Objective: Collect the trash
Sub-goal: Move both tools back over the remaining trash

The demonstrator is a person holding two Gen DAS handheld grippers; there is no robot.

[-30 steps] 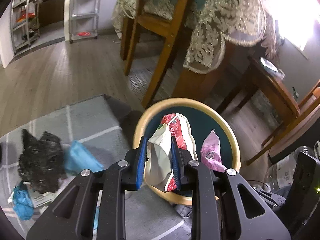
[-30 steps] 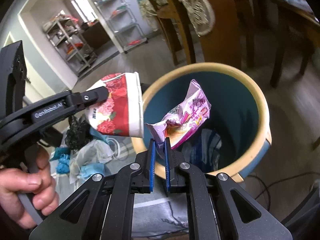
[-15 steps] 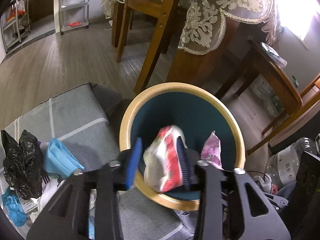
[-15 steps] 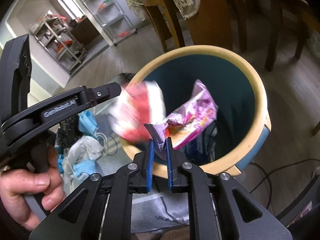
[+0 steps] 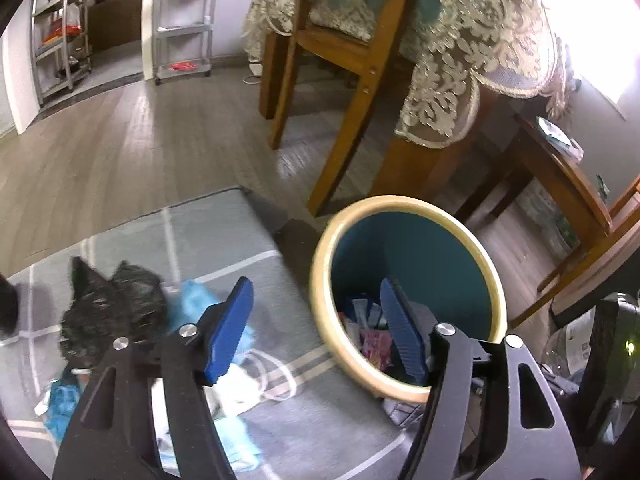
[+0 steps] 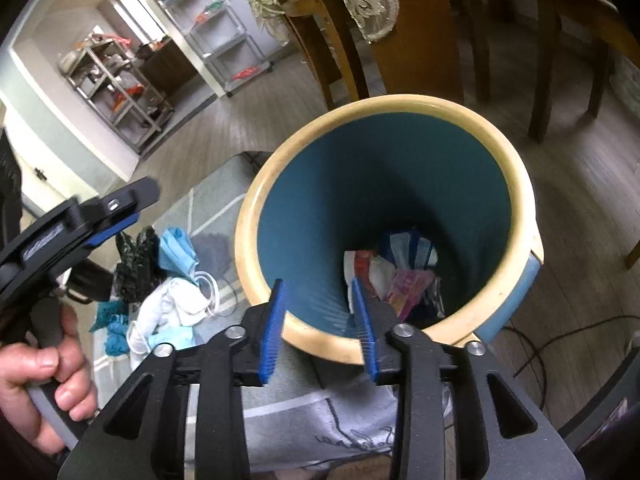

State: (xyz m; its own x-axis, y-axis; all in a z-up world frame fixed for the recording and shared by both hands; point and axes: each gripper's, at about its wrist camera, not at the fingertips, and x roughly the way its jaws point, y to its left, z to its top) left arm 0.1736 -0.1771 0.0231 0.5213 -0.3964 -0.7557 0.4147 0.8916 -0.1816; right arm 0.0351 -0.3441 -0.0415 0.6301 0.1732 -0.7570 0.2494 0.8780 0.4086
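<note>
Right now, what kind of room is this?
Likely a home dining area: wooden chairs, a lace tablecloth, wood plank floor, plus storage shelves in the next room.

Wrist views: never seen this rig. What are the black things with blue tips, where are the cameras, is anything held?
No robot here. A person carries a handheld two-finger gripper in each hand, with a fisheye camera on each looking along its fingers. The blue strips are the finger pads.

The left wrist view shows the left gripper over a grey mat. The right wrist view shows the right gripper just above the rim of a teal bin, with the person's hand holding the left gripper at the picture's left edge.

Both sets of jaws are opening, with nothing between them. A red and white wrapper and a pink wrapper lie in the bin.

On the mat, not yet collected: a black bag, blue face masks and white scraps.
</note>
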